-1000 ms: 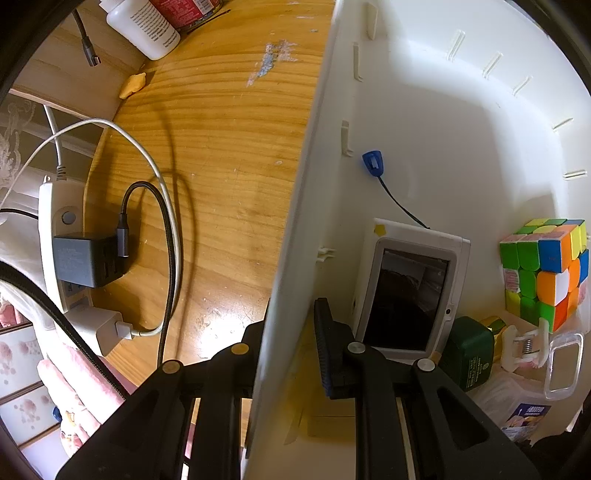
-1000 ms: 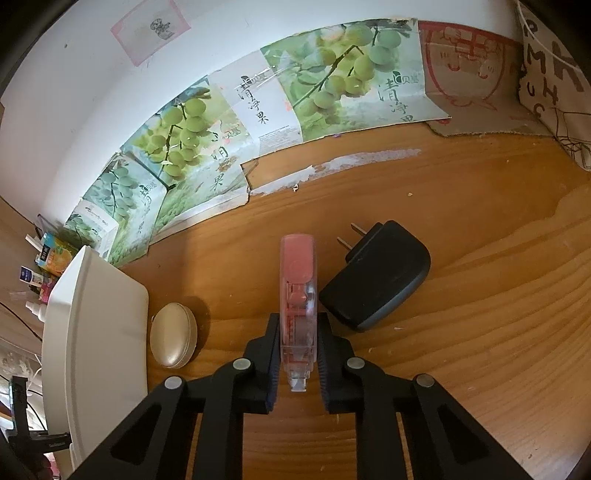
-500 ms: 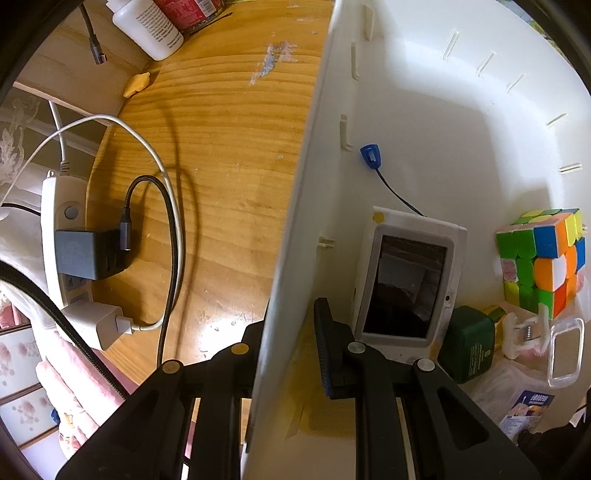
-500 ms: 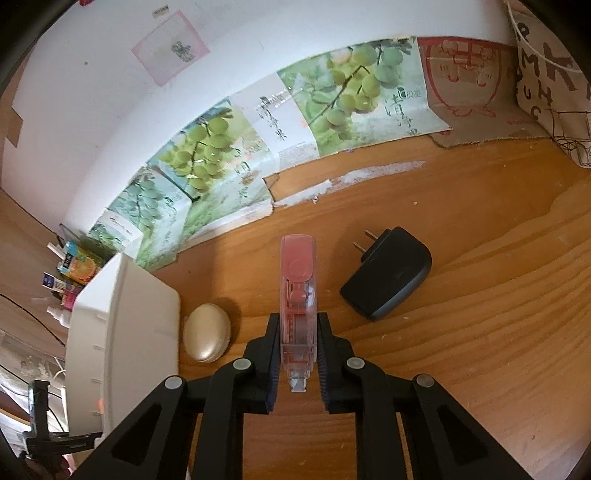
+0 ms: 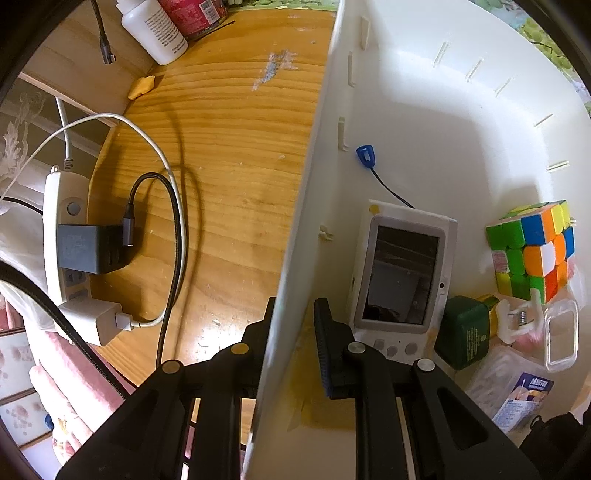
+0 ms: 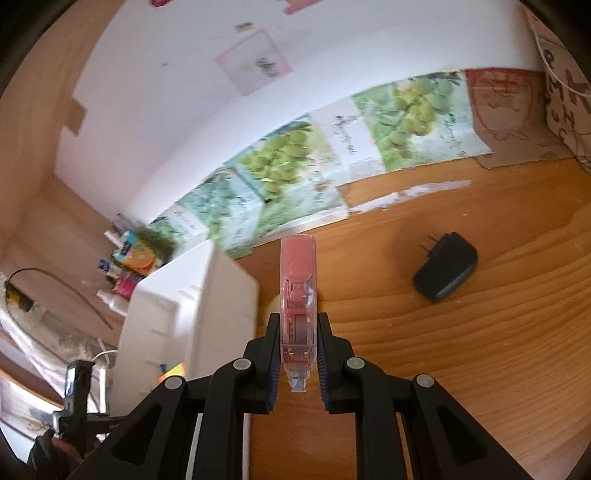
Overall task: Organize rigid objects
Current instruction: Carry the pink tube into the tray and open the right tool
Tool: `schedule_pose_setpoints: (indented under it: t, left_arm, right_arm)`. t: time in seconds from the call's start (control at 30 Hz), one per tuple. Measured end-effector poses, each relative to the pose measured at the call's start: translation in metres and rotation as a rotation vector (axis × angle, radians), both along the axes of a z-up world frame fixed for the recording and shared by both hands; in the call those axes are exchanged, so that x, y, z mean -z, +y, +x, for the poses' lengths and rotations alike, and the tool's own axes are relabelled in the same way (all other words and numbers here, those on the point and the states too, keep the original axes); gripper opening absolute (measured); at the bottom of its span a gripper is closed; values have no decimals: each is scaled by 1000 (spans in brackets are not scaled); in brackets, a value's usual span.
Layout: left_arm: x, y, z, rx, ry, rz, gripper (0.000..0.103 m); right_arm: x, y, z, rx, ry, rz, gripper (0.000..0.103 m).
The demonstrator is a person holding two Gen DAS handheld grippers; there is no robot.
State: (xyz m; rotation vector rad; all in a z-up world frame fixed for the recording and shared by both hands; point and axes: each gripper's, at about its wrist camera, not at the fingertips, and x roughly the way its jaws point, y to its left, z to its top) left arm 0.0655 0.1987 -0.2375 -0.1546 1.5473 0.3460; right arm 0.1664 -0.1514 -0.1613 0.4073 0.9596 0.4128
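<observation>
My left gripper [image 5: 293, 325] is shut on the near wall of the white plastic bin [image 5: 295, 229], one finger outside and one inside. The bin holds a small white screen device [image 5: 400, 273], a colourful puzzle cube [image 5: 532, 251], a green box [image 5: 465, 338], a clear clip [image 5: 554, 336] and a printed packet [image 5: 524, 398]. In the right wrist view my right gripper [image 6: 297, 328] is shut on a pink correction tape dispenser [image 6: 297, 291], held above the wooden table. The bin [image 6: 192, 314] stands just to its left. A black plug adapter [image 6: 445, 267] lies on the table to the right.
Left of the bin lie a power strip [image 5: 66, 240] with a black charger [image 5: 88, 249], a white charger [image 5: 98, 319] and looping cables. A white bottle [image 5: 153, 29] and a red can stand at the far edge. Grape-printed cartons [image 6: 295, 173] line the wall.
The right gripper has risen and swung left with the pink dispenser; the bin now sits close beside it, the beige oval case is hidden, and the adapter has shrunk to the right. The left view barely shifted.
</observation>
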Motion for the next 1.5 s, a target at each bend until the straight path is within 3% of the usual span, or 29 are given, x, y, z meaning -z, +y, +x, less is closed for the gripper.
schedule_pose_setpoints:
  t: [0.27,0.57,1.07,1.27,1.5]
  left_arm:
    - [-2,-2,-4,16,-10,-6,20]
    - [-4,-2,-8,19,-21,-9,20]
    - [-9,-6,-21,10,-23,-9,20]
    - [-7,-5,-23,8,-19,-8,20]
    - [-4,-4,-21,9,-14,-3,20]
  right_arm:
    - [-12,28,-21,-91,-43,19,17]
    - [-28,67,-47,-267,-133,17,17]
    - [-36,129,-86,-576,-216,-97,17]
    - [-35,139,-93,-632,-229,-122,18]
    - [-36,134,-91,-609,-236,-115,20]
